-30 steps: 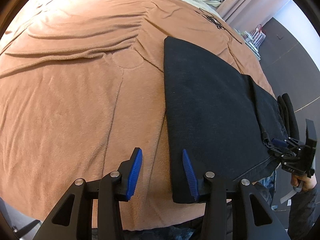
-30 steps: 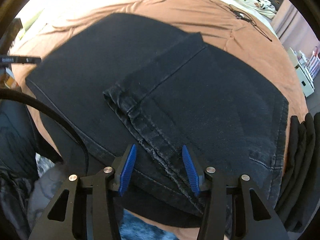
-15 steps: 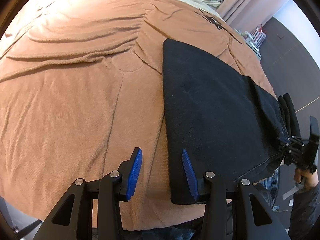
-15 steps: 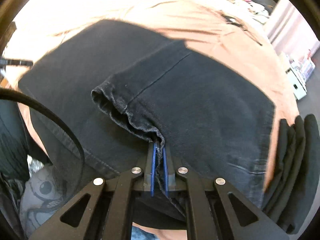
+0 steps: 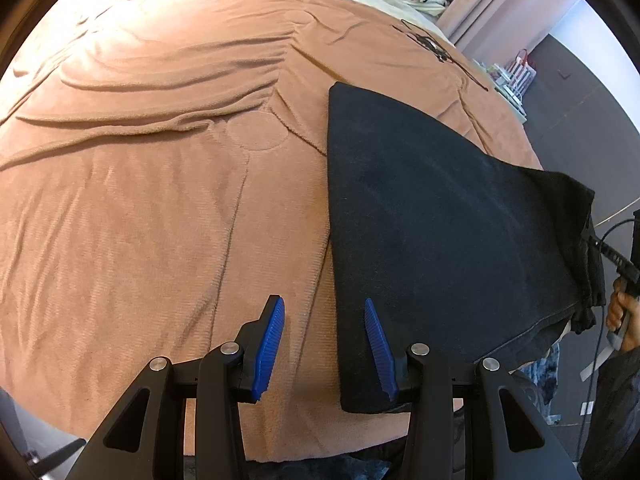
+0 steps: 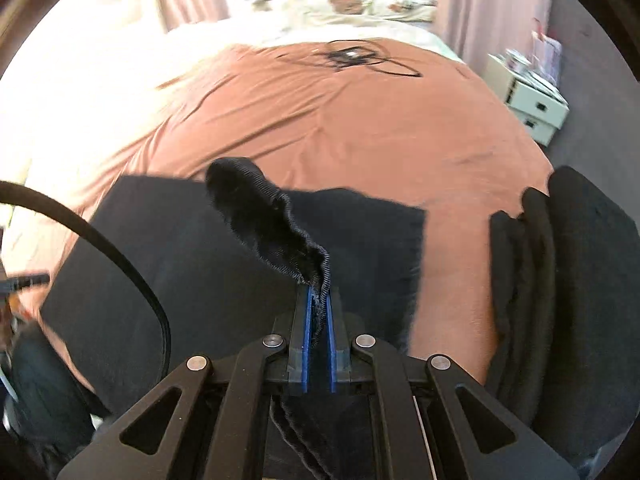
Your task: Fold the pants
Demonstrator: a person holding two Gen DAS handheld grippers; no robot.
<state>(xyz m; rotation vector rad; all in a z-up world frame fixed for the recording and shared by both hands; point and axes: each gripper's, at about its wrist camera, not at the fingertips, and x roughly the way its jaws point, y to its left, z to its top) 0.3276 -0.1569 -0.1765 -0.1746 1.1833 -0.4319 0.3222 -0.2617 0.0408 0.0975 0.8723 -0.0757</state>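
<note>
1. Left wrist view: left gripper (image 5: 324, 344), blue ribbed pads apart, nothing between them; the left edge of the black denim pants (image 5: 432, 248) lies just beyond its right pad.
2. Pants: spread on a rust-brown terry bedspread (image 5: 160, 200).
3. Right gripper (image 6: 318, 320): clenched on the pants' hem, that fold lifted off the bedspread.
4. Stack of black folded garments (image 6: 560, 280): right of the pants.

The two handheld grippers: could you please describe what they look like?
Both the left gripper and right gripper have matte black angular finger arms with silver pivot bolts and ribbed blue pads. A black cable loops beside the right one.
</note>
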